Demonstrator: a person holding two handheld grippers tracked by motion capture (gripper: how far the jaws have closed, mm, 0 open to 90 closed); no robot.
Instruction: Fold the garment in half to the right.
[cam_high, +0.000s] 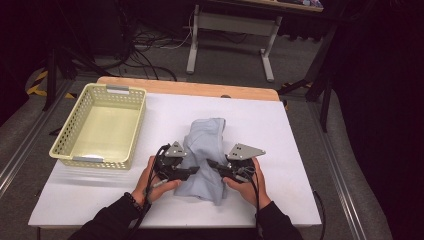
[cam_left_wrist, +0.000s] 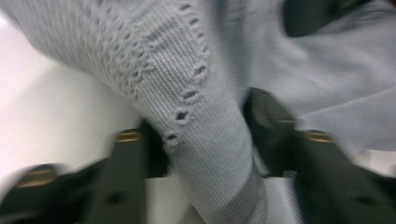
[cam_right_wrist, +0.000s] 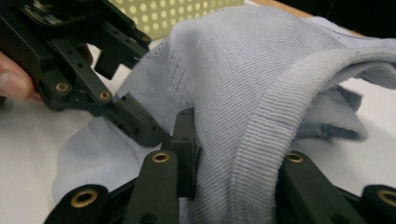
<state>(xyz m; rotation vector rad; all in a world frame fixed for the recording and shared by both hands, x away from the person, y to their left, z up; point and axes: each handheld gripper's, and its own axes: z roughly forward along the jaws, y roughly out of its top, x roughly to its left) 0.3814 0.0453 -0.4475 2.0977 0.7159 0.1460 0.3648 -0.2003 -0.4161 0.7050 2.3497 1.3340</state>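
A light blue knit garment (cam_high: 205, 137) lies bunched in the middle of the white table (cam_high: 295, 150). My left gripper (cam_high: 194, 171) meets the garment's near left side. In the left gripper view its jaws (cam_left_wrist: 210, 140) pinch a thick fold of the knit (cam_left_wrist: 201, 93). My right gripper (cam_high: 212, 165) comes in from the right, close to the left one. Its jaws (cam_right_wrist: 233, 158) are shut on the ribbed hem of the garment (cam_right_wrist: 243, 70). The left gripper (cam_right_wrist: 130, 119) sits just beyond them, its tip against the cloth.
A pale yellow perforated basket (cam_high: 135, 125) stands empty at the table's left; its wall (cam_right_wrist: 163, 14) shows behind the grippers. A wooden strip (cam_high: 200, 89) runs along the table's far edge. Beyond it are floor, cables and a desk frame (cam_high: 265, 55).
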